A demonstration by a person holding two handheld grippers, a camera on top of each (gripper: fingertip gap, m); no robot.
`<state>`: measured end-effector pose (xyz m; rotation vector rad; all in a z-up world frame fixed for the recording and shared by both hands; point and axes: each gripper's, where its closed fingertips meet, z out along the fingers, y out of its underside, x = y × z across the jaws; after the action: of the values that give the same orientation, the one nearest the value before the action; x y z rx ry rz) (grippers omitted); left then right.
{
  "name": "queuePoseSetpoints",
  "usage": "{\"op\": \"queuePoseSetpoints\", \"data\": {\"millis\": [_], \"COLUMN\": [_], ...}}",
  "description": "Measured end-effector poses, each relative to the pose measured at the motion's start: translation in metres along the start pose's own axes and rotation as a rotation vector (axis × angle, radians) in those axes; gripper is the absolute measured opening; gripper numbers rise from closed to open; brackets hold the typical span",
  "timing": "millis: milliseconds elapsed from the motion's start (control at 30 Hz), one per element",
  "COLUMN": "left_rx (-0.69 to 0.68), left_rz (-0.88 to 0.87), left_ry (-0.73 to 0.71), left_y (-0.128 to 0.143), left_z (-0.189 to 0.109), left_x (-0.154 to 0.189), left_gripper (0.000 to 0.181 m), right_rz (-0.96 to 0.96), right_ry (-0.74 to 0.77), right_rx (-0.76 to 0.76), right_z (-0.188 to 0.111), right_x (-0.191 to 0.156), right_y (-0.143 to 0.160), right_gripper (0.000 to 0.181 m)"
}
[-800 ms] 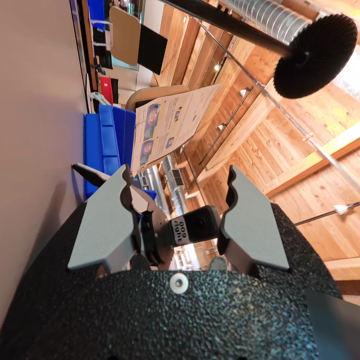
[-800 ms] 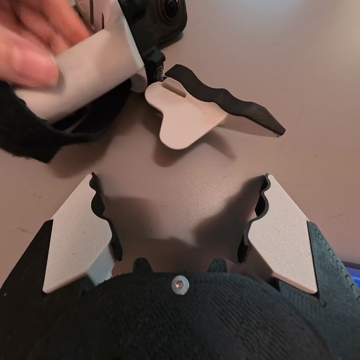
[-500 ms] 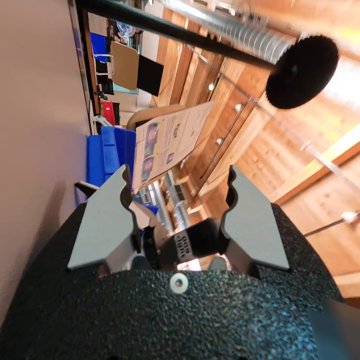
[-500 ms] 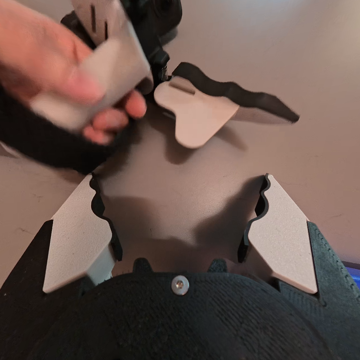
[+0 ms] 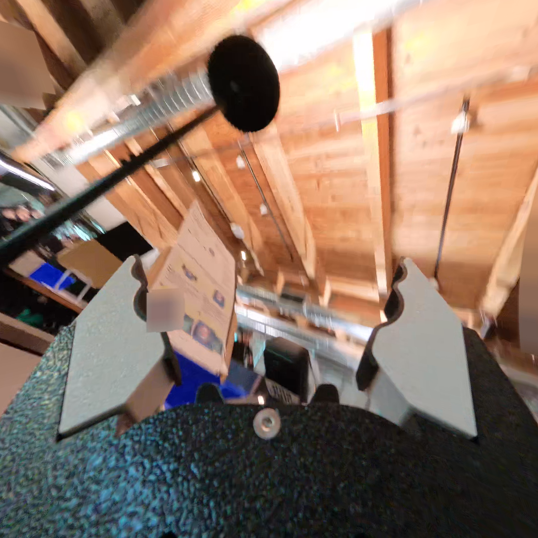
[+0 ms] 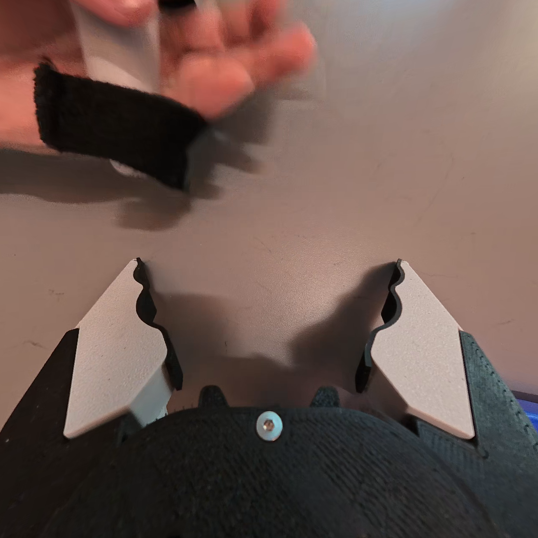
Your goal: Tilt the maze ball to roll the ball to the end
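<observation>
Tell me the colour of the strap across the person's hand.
Black: a fuzzy fabric strap across the blurred hand, clearest in the right wrist view.

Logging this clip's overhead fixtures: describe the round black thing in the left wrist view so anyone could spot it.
Start at the wooden plank ceiling filling the upper left wrist view. Below it runs a ribbed silver duct; the round black disc covers the duct's right end, on a thin black rod. It is the only dark, round shape against the wood.

Hand (image 6: 163, 52) ahead-left of right claw (image 6: 267, 262), over table (image 6: 407, 145).
</observation>
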<state>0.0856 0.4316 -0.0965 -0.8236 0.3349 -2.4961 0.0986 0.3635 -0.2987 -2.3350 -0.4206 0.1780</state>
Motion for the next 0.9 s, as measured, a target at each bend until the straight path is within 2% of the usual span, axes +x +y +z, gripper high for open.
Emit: {"op": "queuePoseSetpoints", "data": {"millis": [100,233,300,367,433,533,600,667,700,800,833,900], "left_rx": [-0.275,-0.309,-0.354,-0.396,-0.422,-0.487,-0.630,-0.693,-0.672,-0.584,-0.611,-0.748], "left_rz": [0.094,0.481,0.670,0.930,1.078,1.072,1.238,1.422,1.436,1.298,1.354,1.618], "left_ry": [0.192,0.224,0.298,0.359,0.362,0.327,0.347,0.319,0.305,0.223,0.218,0.196], "left_y": [0.028,0.025,0.033,0.045,0.051,0.054,0.070,0.075,0.073,0.062,0.064,0.071], "left_z": [0.007,0.022,0.023,0.021,0.022,0.025,0.016,0.016,0.018,0.029,0.029,0.021], "left_x": [0.048,0.087,0.109,0.124,0.130,0.129,0.120,0.112,0.114,0.120,0.116,0.096], "left_gripper": [0.157,0.158,0.157,0.157,0.157,0.157,0.157,0.157,0.157,0.156,0.157,0.157], "right_rz": [0.000,0.000,0.000,0.000,0.000,0.000,0.000,0.000,0.000,0.000,0.000,0.000], "right_ry": [0.000,0.000,0.000,0.000,0.000,0.000,0.000,0.000,0.000,0.000,0.000,0.000], "right_rx": [0.000,0.000,0.000,0.000,0.000,0.000,0.000,0.000,0.000,0.000,0.000,0.000], "right_z": [0.000,0.000,0.000,0.000,0.000,0.000,0.000,0.000,0.000,0.000,0.000,0.000], "right_x": [0.000,0.000,0.000,0.000,0.000,0.000,0.000,0.001,0.001,0.001,0.001,0.001], "right_y": [0.000,0.000,0.000,0.000,0.000,0.000,0.000,0.000,0.000,0.000,0.000,0.000], "right_gripper": [0.156,0.156,0.156,0.156,0.156,0.156,0.156,0.156,0.156,0.156,0.156,0.156]}}
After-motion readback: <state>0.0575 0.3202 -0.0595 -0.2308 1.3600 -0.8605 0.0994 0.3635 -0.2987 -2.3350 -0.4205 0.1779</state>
